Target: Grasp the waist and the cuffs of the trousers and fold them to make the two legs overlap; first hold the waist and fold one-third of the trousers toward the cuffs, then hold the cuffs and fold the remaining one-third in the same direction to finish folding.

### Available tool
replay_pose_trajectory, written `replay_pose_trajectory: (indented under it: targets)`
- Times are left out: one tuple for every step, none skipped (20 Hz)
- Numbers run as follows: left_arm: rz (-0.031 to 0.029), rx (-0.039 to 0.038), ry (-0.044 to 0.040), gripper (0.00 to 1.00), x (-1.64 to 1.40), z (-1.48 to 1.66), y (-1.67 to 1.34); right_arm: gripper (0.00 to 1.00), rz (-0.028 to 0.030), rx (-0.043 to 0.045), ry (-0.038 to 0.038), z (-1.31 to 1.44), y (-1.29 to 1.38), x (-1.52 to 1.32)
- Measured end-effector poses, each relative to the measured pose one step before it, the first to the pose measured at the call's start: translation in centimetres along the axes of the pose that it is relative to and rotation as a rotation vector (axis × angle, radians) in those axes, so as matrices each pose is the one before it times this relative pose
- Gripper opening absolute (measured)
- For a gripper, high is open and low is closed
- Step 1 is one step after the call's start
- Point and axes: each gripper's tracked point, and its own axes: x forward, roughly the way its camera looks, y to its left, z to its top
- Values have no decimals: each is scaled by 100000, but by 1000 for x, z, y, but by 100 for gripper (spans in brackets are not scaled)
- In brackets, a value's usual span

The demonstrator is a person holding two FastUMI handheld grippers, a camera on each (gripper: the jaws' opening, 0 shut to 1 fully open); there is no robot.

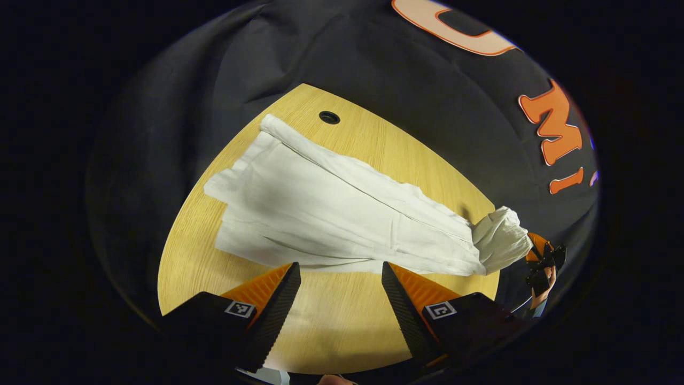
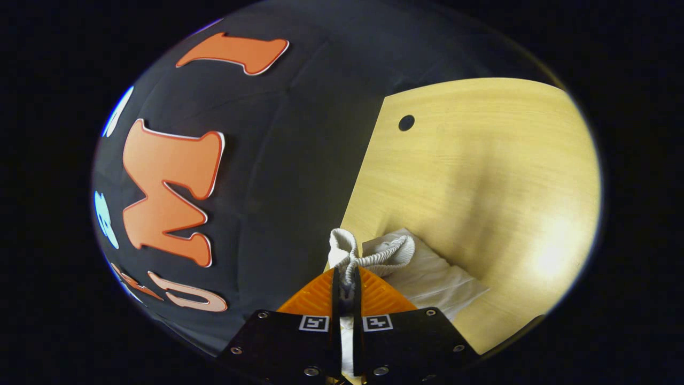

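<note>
Two grippers: right gripper (image 2: 346, 286) clamped on trousers (image 1: 331, 214) waist (image 2: 374, 254); left gripper (image 1: 340, 291) spread above table (image 1: 342, 326).

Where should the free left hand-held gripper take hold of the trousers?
Probably the cuffs: the right hand-held gripper already pinches the gathered waist. Come from the near table edge, since the trousers lie flat with the hems spread open there.

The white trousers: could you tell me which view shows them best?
The left gripper view: the white trousers lie spread across the wooden table, with the right gripper holding the bunched waist. The right gripper view gives just that gathered waistband pinched between its fingers.
</note>
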Motion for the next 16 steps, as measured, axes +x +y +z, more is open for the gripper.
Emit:
replay_pose_trajectory:
  targets:
    - [-159,-621,48,100,-57,114,265,8,-151,106,543,-782,317,370]
    - [-102,-634,62,99,-34,122,468,8,432,216,270,-640,473,336]
    - [-314,-870,-248,99,72,266,744,8,152,-239,434,-850,442,254]
    - [-479,-870,123,99,33,205,546,8,-184,-311,296,-913,301,208]
    - [5,-848,49,99,150,83,520,8,-410,-588,570,-848,277,379]
    - [-435,-849,173,100,16,164,429,8,-711,-212,493,-722,4,275]
    - [-35,-813,22,99,-64,85,601,8,272,-5,709,-823,189,361]
    - [-323,-750,143,99,13,29,337,8,-354,-201,758,-905,199,308]
    - [100,-640,239,96,-222,-7,175,8,192,-622,1029,-898,231,374]
    - [-502,-604,174,100,-91,-4,214,8,-315,-594,1133,-1182,176,287]
    - [-20,-535,131,100,-115,80,381,8,-155,-439,1081,-1000,131,378]
    - [-334,-595,35,100,-55,153,319,8,-234,-11,1397,-907,30,321]
    - [26,-892,64,99,23,20,360,8,189,20,1272,-744,187,445]
    - [-285,-730,-96,100,-232,6,94,8,351,-171,1171,-1011,184,291]
    - [53,-600,-116,99,-39,39,356,8,-45,-815,1475,-1084,276,378]
    - [-469,-993,-256,100,-19,58,30,9,-627,-1073,1216,-995,149,437]
